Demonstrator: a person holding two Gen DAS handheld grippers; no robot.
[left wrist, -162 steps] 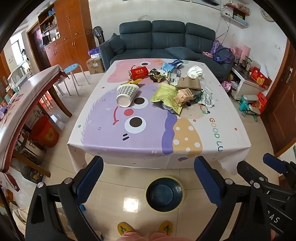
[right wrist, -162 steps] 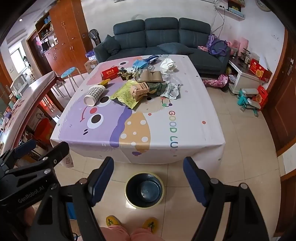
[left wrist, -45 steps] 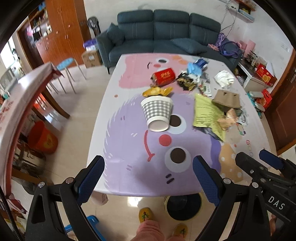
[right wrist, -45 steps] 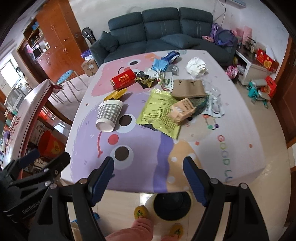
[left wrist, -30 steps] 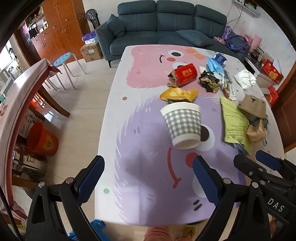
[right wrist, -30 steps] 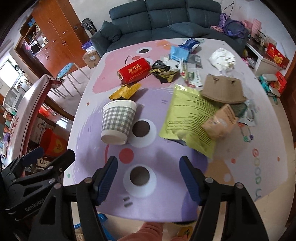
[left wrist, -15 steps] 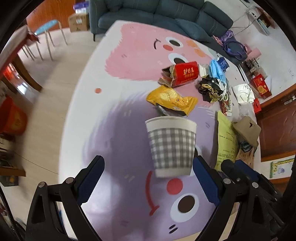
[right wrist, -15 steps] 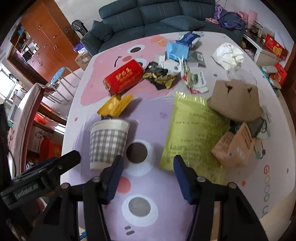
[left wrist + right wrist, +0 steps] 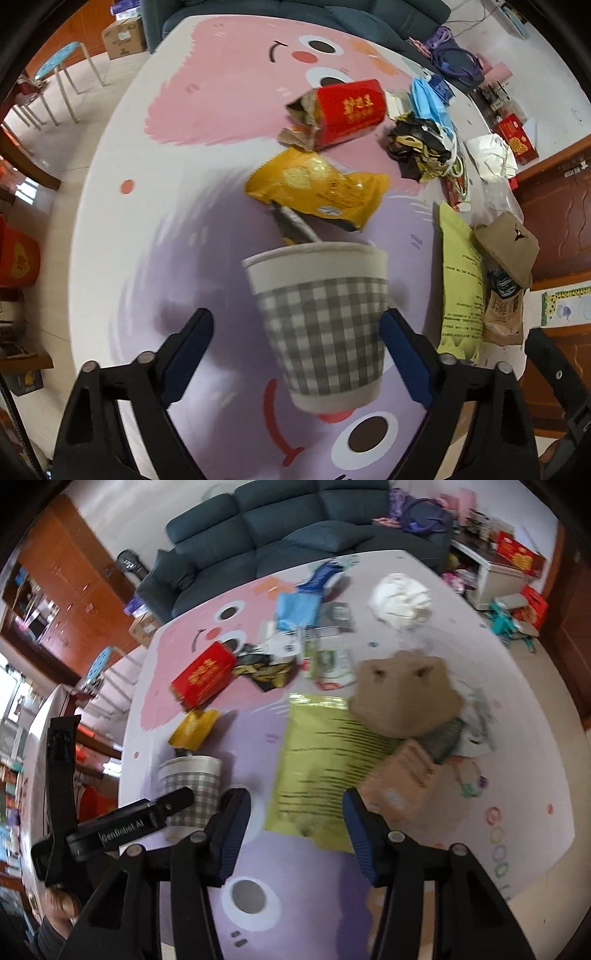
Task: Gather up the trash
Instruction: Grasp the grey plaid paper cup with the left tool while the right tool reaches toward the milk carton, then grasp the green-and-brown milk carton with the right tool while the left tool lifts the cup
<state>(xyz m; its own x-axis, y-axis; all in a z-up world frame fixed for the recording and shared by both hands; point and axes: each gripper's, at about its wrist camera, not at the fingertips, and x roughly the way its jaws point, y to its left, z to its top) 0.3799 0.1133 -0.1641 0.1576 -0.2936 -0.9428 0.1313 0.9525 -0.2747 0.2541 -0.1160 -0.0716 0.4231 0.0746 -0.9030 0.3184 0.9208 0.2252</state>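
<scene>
Trash covers the far half of a cartoon-print tablecloth; the left gripper is spread wide around a grey-checked paper cup lying on its side, and the right gripper hangs spread over a yellow-green bag. At 12 o'clock from the cup lie a yellow snack bag and red carton. A dark sofa stands beyond the table.
</scene>
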